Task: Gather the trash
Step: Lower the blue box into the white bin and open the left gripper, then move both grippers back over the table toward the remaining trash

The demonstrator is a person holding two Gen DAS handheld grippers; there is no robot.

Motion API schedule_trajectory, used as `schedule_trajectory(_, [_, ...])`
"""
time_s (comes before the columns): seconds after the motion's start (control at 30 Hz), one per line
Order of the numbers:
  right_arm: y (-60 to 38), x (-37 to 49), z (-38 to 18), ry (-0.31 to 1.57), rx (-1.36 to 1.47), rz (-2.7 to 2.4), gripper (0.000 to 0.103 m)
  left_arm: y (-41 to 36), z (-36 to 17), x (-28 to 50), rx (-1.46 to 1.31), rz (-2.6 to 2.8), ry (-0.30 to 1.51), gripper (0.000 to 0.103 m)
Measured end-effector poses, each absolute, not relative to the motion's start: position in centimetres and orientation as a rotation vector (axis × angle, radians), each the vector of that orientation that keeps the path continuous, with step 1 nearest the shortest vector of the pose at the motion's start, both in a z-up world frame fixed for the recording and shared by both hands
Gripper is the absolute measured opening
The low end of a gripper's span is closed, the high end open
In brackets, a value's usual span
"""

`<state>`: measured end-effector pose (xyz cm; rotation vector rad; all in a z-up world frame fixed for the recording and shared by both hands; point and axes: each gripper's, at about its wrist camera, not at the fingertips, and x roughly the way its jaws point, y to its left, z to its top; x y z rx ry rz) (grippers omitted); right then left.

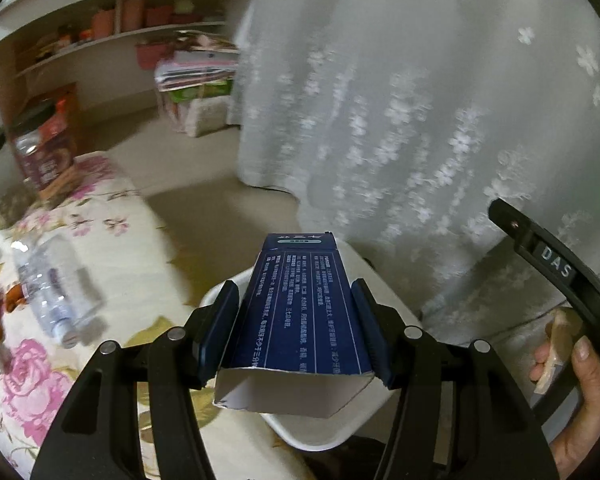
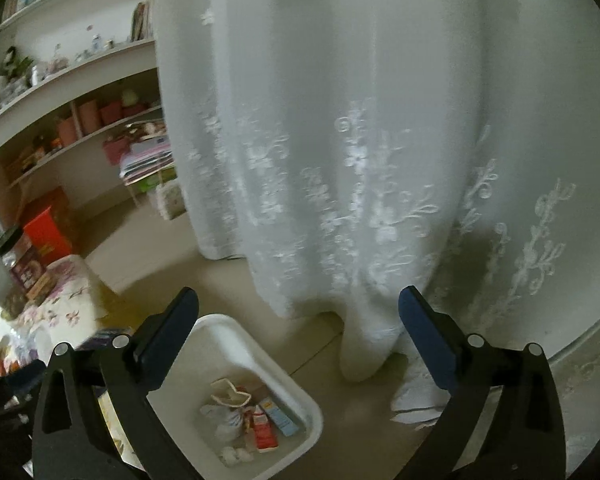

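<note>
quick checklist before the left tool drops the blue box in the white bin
1. Left tool clamps the blue box: ok.
2. Box over the white bin: ok, the rim shows just beneath it.
3. Room left in the bin: ok, only a few scraps on its floor.
4. Right tool empty, wide open: ok.
5. Right tool clear of the drop path: cannot tell.
6. Plastic bottle lies on the floral cloth, uncollected: not ok.

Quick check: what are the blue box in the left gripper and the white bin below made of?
Blue box: thin printed cardboard, it seems; a torn open end shows a white, unprinted inside. White bin: probably moulded plastic; smooth, slightly glossy walls with rounded corners.
</note>
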<state>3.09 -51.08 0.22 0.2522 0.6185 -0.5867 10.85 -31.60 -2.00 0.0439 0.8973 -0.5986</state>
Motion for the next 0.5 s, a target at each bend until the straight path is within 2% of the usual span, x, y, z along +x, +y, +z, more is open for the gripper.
schedule_trajectory(0.07, [-51.5, 2.6, 0.4, 0.601, 0.264, -0.611, 0.096, -32.8, -2.0, 10.7, 0.06, -0.624, 0.908, 0.058])
schedule_trajectory(0.2, [-51.8, 2.1, 0.7, 0.575, 0.278, -0.636, 0.096, -33.4, -1.7, 10.4, 0.068, -0.643, 0.91, 0.072])
schedule_trajectory(0.27, [-51.7, 2.1, 0.7, 0.575, 0.277, -0.638, 0.096, -33.3, -1.5, 10.3, 0.063, -0.651, 0.91, 0.074])
schedule_trajectory(0.5, [-50.3, 2.9, 0.7, 0.593, 0.253, -0.614, 0.096, -31.8, -1.1, 10.1, 0.094, -0.6, 0.875, 0.075])
